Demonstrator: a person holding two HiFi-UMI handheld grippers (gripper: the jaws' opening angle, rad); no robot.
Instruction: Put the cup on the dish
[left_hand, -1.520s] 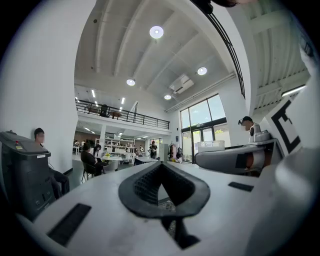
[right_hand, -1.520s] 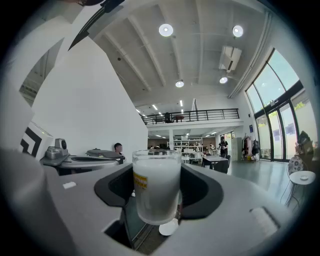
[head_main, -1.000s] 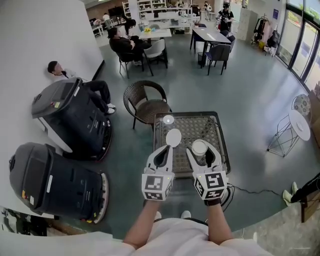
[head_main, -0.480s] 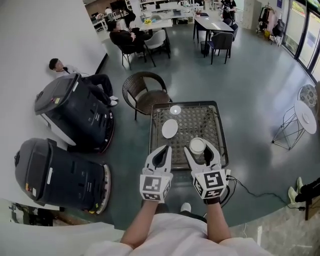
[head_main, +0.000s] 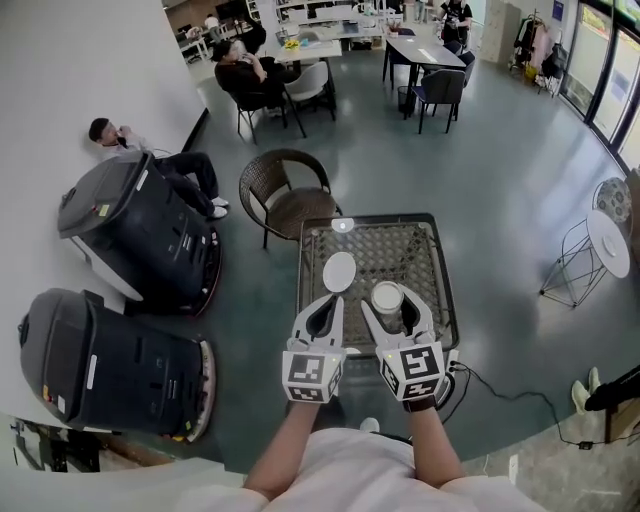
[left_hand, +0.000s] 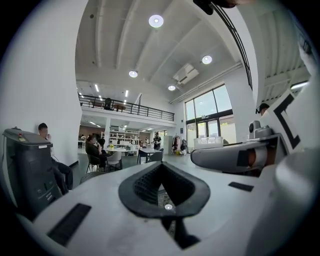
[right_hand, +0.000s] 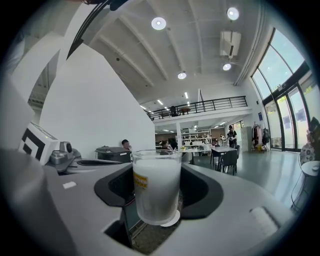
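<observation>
A frosted cup with a yellow label stands upright between the jaws of my right gripper, which is shut on it over the near right part of the woven-top table. In the right gripper view, my right gripper has its dark pads on both sides of the cup. The white dish lies flat on the table just to the left of the cup and a little farther away. My left gripper hovers at the near side of the dish, its jaws together with nothing between them.
A small round white thing sits at the table's far edge. A wicker chair stands behind the table. Two big dark machines fill the left. A cable runs over the floor at the right.
The head view has shifted a little. My right gripper with the cup has edged left, slightly closer to the dish. The left gripper keeps its place beside it.
</observation>
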